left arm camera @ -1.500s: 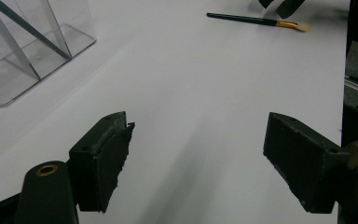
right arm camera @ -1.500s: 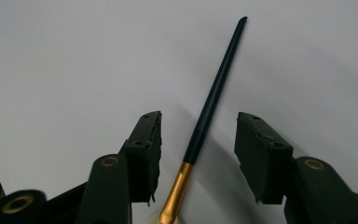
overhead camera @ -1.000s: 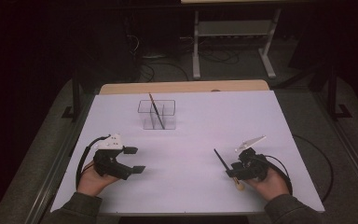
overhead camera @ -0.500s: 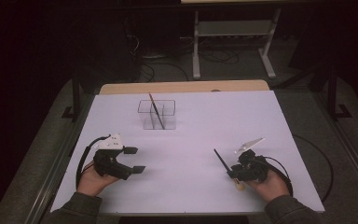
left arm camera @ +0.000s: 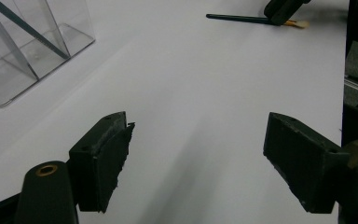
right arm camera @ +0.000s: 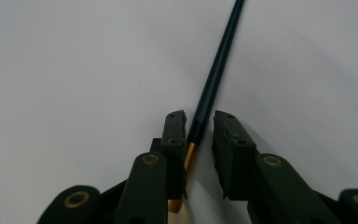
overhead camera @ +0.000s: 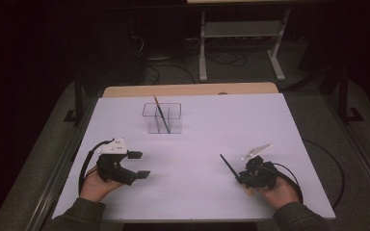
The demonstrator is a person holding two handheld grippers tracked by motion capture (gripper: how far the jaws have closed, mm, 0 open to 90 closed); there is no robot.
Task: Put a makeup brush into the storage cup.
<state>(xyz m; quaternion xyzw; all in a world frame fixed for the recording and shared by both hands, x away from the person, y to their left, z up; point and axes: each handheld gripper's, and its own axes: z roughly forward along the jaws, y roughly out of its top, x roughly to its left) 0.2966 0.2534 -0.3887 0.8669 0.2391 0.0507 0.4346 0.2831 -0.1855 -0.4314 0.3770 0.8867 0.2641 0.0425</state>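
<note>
My right hand rests low on the near right part of the desk, wrist toward me, pointing my right hand-held gripper away and to the left. Its jaws have just been closing around a dark brush. The handle runs straight up between them, its brass-coloured ferrule tight against the left pad, with a thin gap on the right side, so I cannot tell whether the grip is firm. In the high view the brush lies flat on the desk, slanting away from the gripper toward the far left.

My left hand sits on the near left, its left hand-held gripper released, jaws wide apart with bare desk between them. A clear box, with a thin dark stick leaning inside, stands well apart at the far middle.
</note>
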